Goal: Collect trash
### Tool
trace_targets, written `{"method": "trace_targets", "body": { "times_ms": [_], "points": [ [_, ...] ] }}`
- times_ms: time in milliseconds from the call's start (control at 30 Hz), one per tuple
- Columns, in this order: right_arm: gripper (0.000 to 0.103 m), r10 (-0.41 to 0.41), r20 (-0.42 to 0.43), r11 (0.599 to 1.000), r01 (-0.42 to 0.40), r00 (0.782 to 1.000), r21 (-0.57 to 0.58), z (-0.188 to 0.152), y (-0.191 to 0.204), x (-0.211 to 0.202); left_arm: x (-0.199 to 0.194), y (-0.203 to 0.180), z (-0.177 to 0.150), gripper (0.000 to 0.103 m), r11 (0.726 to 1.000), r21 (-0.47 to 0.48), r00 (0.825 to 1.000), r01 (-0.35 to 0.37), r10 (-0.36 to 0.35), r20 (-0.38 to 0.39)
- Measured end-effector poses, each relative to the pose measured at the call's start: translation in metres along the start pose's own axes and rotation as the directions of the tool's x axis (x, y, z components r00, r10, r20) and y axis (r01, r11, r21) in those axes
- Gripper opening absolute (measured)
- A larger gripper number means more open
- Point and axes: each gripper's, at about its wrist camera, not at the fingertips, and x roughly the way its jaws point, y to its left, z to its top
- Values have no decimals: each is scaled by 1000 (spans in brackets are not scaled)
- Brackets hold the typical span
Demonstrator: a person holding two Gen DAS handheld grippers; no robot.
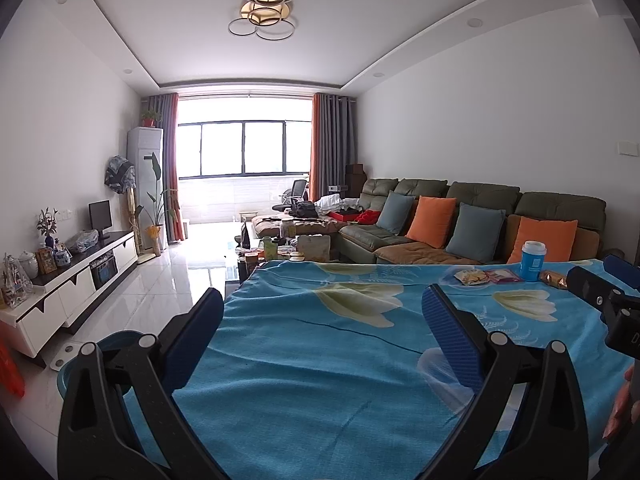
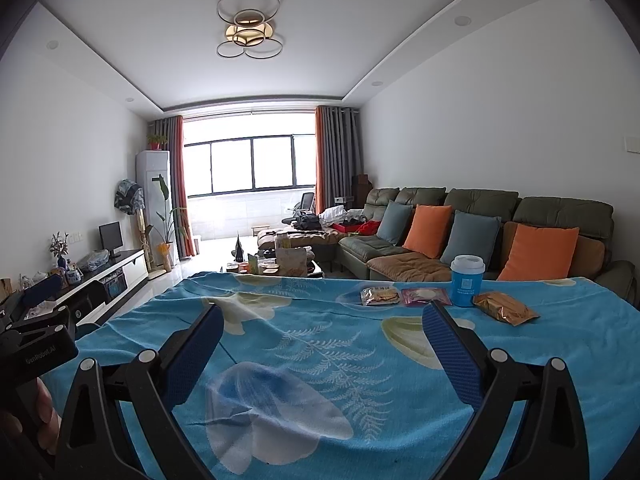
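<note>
Lidded blue cup [image 2: 467, 281] (contents hidden) beside wrappers [image 2: 381, 295]

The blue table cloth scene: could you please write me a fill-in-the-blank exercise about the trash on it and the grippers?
1. The blue cup has a ____ lid.
2. The gold packet lies to the ____ of the cup.
3. Both the left gripper and the right gripper are ____, holding nothing.
4. On the sofa, the cushions are grey-blue and ____.

Missing words: white; right; open; orange

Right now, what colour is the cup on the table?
Blue cup with a white lid; clearest in the right wrist view.
</note>
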Motion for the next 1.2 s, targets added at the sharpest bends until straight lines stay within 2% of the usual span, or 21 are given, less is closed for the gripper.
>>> {"method": "trace_targets", "body": {
  "times_ms": [1200],
  "points": [
    [96,2,8,1000,-2,1000,2,4,1,3,4,3,0,97,1000,-3,1000,-9,9,-10]
  ]
}}
